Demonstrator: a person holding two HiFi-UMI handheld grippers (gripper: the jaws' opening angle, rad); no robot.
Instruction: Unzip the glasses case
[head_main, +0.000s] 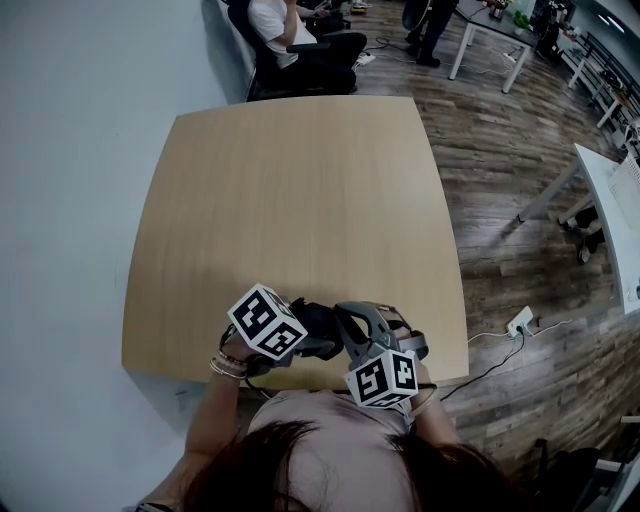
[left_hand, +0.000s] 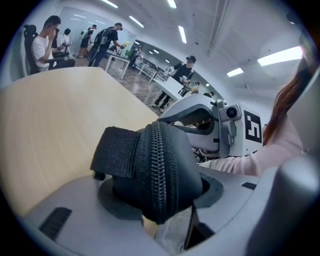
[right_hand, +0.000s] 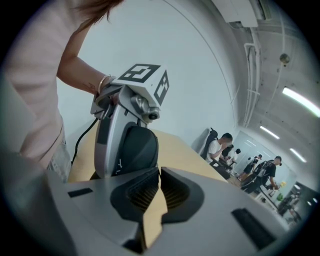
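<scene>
Slippage seems possible if the zip sticks: the left gripper (left_hand: 160, 194) pinches one end of the black zippered fabric glasses case (left_hand: 162, 160), the right gripper (right_hand: 159, 190) has its jaws pressed together, empty.

The table (head_main: 300, 210) has a light tan, wood-grain top, roughly square with rounded corners and a thin edge. Its 9 o'clock side runs along a plain pale wall (head_main: 70, 200); from 12 round to 5 o'clock it is bordered by a floor (head_main: 510, 220) of dark grey-brown planks. A soft shadow lies on the top near 6 o'clock. There the glasses case (left_hand: 160, 165) sits clamped in the left gripper (left_hand: 160, 195) over the near edge; whether it touches the top cannot be told. On the floor at about 4 o'clock lies a white power strip (head_main: 520, 321) with a dark cable (head_main: 485, 370).
</scene>
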